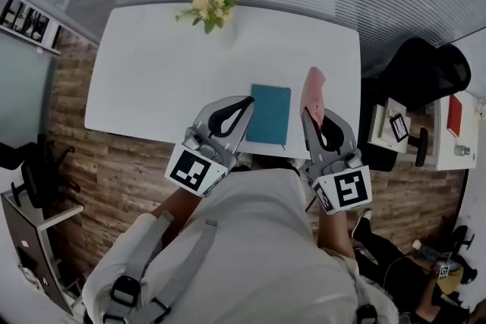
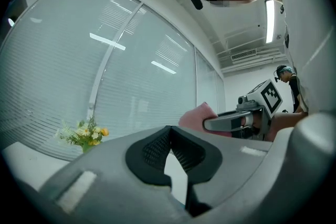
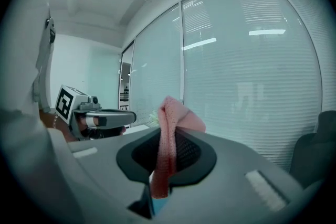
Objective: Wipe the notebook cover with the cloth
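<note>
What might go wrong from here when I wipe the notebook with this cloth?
The notebook lies loose by the front edge of the table, and the left tool is shut on nothing, not pinning it: a wipe may slide it off.
The right tool grips only a narrow fold of the cloth, so it may pull free.

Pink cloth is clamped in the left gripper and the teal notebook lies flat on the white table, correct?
Not quite. The pink cloth is clamped in the right gripper, not the left; the right gripper view shows it pinched between the jaws. The left gripper is shut on nothing. The teal notebook does lie flat on the white table.
</note>
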Demonstrator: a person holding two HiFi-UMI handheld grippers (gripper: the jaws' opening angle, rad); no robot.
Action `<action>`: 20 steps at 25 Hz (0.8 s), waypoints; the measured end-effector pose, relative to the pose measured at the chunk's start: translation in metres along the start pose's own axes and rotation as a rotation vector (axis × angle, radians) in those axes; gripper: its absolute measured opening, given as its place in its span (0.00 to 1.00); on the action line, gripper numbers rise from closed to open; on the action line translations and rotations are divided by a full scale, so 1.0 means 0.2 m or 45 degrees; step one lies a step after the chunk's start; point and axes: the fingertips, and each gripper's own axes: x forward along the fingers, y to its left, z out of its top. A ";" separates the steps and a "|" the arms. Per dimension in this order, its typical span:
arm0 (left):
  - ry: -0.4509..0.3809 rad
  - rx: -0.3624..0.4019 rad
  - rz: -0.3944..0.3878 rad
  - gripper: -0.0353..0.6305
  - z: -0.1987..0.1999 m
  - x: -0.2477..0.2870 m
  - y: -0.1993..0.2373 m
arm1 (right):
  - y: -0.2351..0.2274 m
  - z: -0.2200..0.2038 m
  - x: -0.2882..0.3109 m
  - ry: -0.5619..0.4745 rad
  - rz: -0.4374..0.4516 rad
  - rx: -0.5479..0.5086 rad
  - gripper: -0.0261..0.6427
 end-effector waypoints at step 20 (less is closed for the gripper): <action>-0.042 0.034 -0.025 0.06 0.13 -0.01 0.00 | 0.04 0.15 0.00 -0.066 -0.012 -0.048 0.08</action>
